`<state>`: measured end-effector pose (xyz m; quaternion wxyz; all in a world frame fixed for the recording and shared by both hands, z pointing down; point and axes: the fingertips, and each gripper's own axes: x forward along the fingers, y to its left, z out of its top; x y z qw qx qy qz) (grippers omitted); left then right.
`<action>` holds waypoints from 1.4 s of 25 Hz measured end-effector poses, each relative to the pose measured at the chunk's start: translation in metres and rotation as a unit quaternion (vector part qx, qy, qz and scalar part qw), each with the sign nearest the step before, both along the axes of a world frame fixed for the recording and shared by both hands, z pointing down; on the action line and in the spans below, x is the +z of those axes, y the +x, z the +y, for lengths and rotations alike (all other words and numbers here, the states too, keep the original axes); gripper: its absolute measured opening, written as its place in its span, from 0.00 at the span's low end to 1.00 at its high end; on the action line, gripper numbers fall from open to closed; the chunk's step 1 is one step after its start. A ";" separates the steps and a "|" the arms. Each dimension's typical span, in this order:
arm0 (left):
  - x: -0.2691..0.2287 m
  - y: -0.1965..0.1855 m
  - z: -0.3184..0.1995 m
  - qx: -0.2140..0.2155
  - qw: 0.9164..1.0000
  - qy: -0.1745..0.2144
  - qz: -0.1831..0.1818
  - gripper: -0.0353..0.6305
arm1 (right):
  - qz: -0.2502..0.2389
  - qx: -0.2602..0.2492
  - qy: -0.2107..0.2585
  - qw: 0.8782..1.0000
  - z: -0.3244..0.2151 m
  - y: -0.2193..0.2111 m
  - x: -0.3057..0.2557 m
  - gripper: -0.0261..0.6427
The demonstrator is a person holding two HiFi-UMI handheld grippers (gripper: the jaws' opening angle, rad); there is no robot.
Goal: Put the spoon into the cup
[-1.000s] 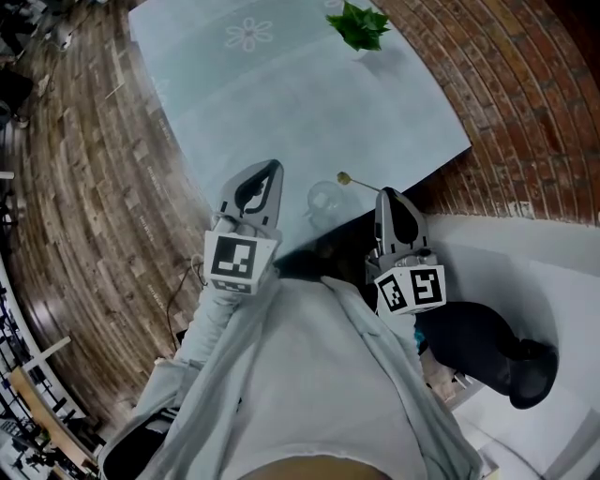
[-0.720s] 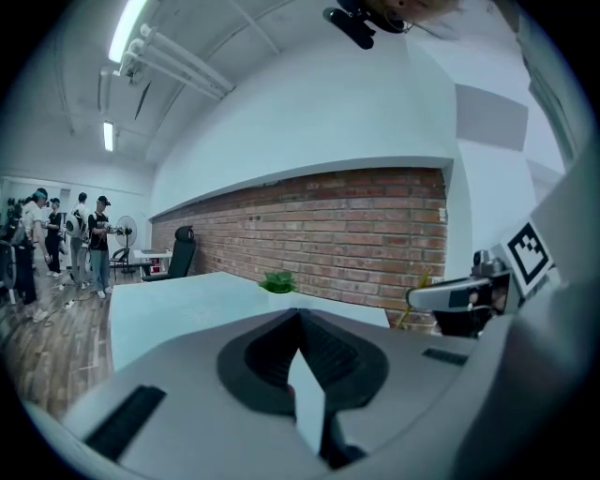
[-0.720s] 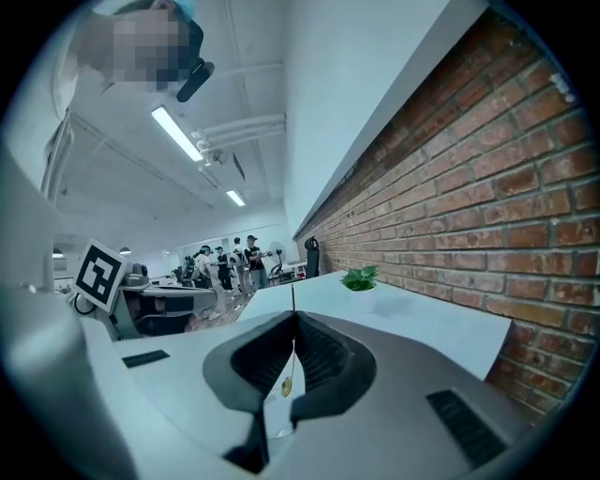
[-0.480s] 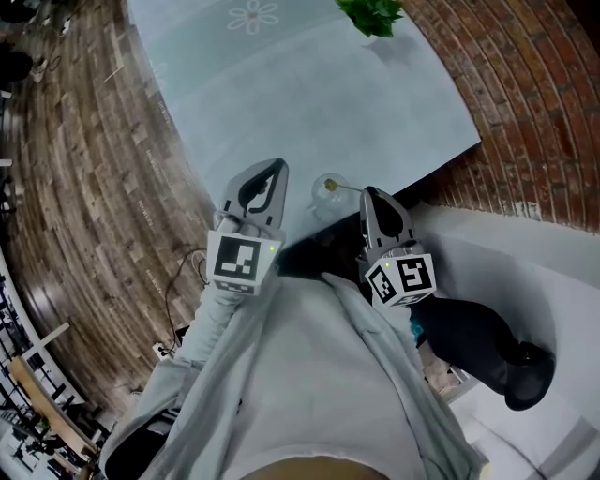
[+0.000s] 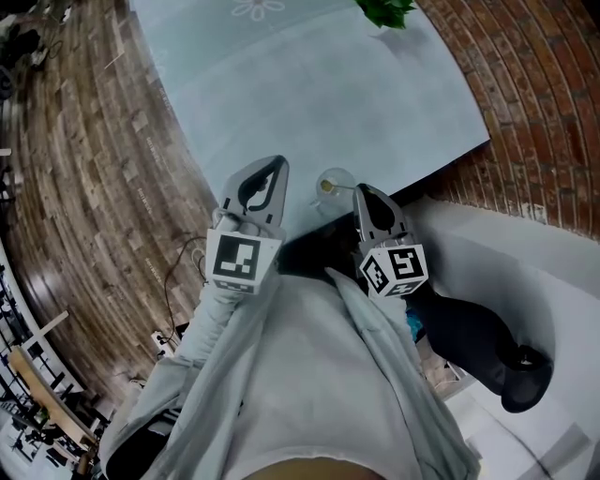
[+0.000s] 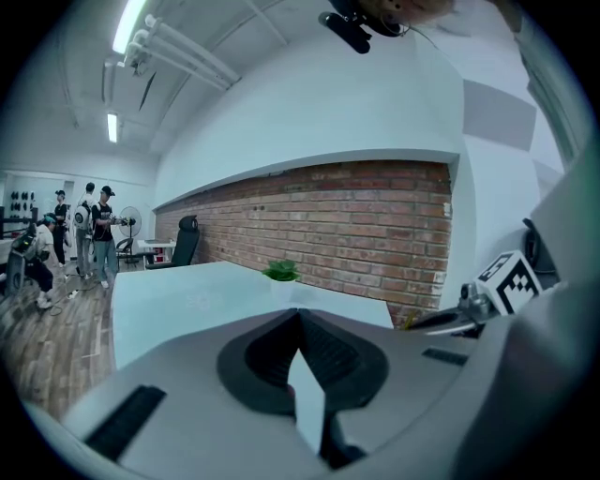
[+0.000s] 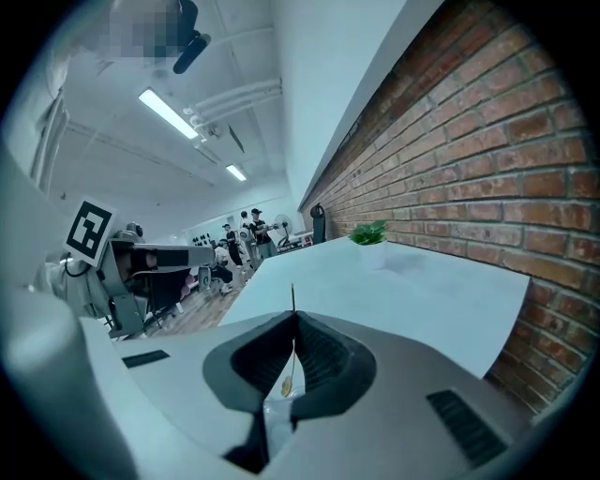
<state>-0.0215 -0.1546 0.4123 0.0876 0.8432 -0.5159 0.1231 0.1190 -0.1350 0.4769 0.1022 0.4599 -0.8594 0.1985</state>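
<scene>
A small clear glass cup point(image 5: 336, 178) stands at the near edge of the pale table point(image 5: 328, 94). My right gripper point(image 5: 360, 191) is shut on the thin handle of a gold spoon point(image 5: 326, 186), whose bowl hangs at the cup's mouth. In the right gripper view the spoon point(image 7: 288, 382) points down between the jaws with the glass cup point(image 7: 274, 414) right below, and the handle's end sticks up past the jaw tips. My left gripper point(image 5: 273, 167) hovers left of the cup, shut and holding nothing; its tips meet in the left gripper view point(image 6: 298, 310).
A potted green plant point(image 5: 386, 9) stands at the table's far end. A brick wall point(image 5: 525, 112) runs along the right and wood flooring point(image 5: 84, 187) lies on the left. A black chair point(image 5: 473, 347) stands near right. Several people point(image 6: 94, 239) stand far off.
The right gripper came down and to the left with the spoon, bringing its bowl from right of the cup to the cup's mouth. The left gripper stayed nearly still.
</scene>
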 end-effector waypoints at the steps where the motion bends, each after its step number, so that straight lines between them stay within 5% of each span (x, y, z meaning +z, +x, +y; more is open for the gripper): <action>1: 0.001 0.000 0.001 0.000 1.000 -0.001 0.000 0.08 | -0.001 0.000 -0.003 1.000 0.000 0.000 0.002 0.07; 35: 0.001 -0.006 0.002 -0.014 1.000 -0.002 -0.007 0.08 | 0.010 -0.003 -0.024 1.000 -0.004 -0.001 0.031 0.08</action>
